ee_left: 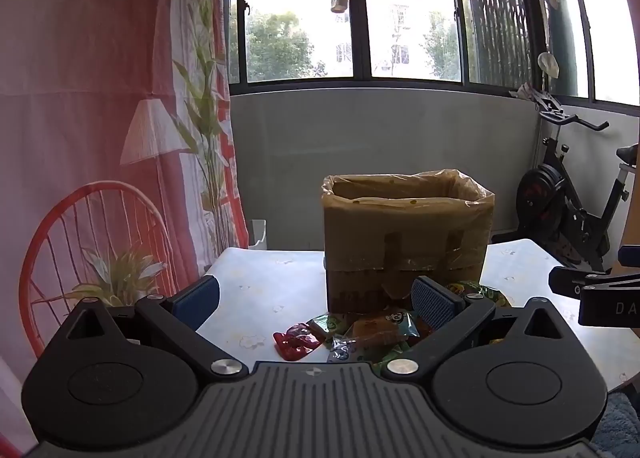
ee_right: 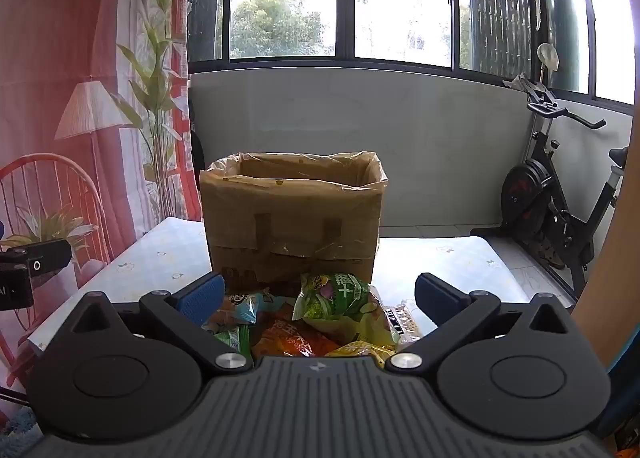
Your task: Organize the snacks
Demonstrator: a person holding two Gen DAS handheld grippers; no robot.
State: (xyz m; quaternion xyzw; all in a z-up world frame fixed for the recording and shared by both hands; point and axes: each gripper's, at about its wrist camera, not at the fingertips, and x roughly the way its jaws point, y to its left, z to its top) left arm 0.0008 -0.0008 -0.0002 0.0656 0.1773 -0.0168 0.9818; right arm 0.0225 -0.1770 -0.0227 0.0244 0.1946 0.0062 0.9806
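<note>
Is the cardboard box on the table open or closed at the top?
Open. The cardboard box stands upright with no lid; a clear plastic liner folds over its rim. Its contents cannot be seen.

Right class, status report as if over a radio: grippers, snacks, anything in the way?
Left gripper and right gripper open, empty. Snack packets piled on table before cardboard box. Box open-topped, nothing blocking.
</note>
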